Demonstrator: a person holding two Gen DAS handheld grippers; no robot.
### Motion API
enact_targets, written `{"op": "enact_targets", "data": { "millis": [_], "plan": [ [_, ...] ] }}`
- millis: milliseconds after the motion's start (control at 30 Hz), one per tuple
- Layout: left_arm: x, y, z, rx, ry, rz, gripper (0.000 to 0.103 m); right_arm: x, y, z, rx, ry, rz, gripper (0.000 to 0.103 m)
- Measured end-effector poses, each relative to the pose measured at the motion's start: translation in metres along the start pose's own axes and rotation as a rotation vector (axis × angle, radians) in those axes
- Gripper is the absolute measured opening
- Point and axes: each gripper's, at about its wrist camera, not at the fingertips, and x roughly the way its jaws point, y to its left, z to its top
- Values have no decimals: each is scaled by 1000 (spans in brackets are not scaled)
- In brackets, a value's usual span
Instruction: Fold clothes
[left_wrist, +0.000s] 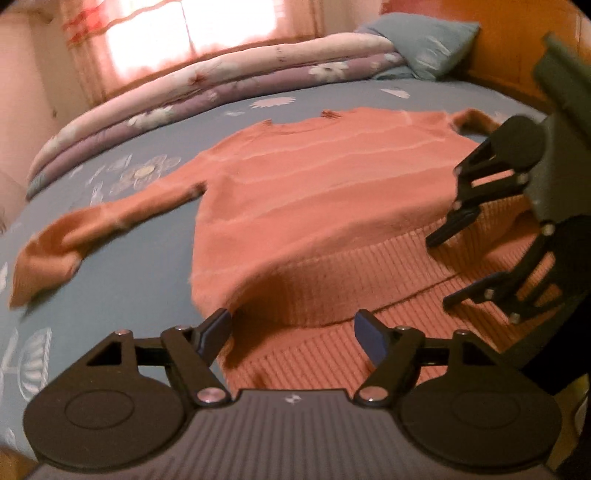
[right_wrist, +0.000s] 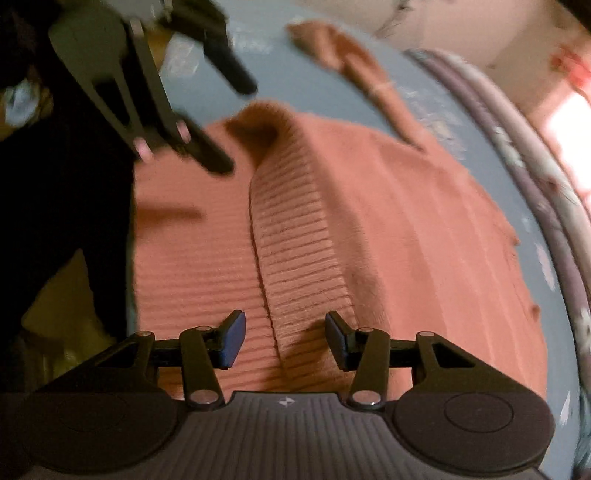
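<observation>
I'm seeing the fuzzy salmon-pink knit sweater (left_wrist: 314, 192) lying flat on the bed, unfolded (sleeves out); left gripper (left_wrist: 291, 336) and right gripper (right_wrist: 284, 338) are hovering above its ribbed hem, jaws apart and empty.

Left tool (left_wrist: 291, 334), right tool (right_wrist: 285, 339): black linkage arms, silver pivot screws, blue pads, grey ribbed body, round black discs at 4 and 8 o'clock.

Warm, dim pink light from the blown-out curtained window (left_wrist: 184, 33) at eleven o'clock; motion blur throughout, heavy fisheye bending at the edges, dark vignetted corners.
</observation>
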Motion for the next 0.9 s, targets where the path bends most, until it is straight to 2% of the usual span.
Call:
{"op": "enact_targets", "data": {
  "millis": [200,233,267,300,333,367,433,667,767,867,900],
  "plan": [
    [0,2,-3,1,-26,-55,78,11,-37,9,0,79,188,53],
    [1,0,-2,10,-32,-67,78,13,-42,11,11,94,215,49],
    [2,-1,-1,20,-38,-78,78,15,-46,13,24,103,231,31],
    [4,-3,1,30,-40,-86,78,15,-49,15,30,109,235,24],
    [6,-5,2,47,-41,-92,78,15,-52,16,34,118,240,23],
    [7,-8,3,74,-44,-97,78,15,-52,17,38,119,244,16],
    [10,-17,5,156,-57,-99,78,10,-51,18,39,115,237,13],
    [28,-66,-4,526,-122,-7,78,-11,-50,14,69,97,234,13],
    [36,-84,-7,641,-164,36,78,-19,-56,16,105,83,244,13],
    [46,-94,-10,739,-200,140,77,-24,-61,21,152,57,272,13],
    [49,-95,-10,763,-207,170,69,-27,-61,21,164,49,279,13]
  ]
}}
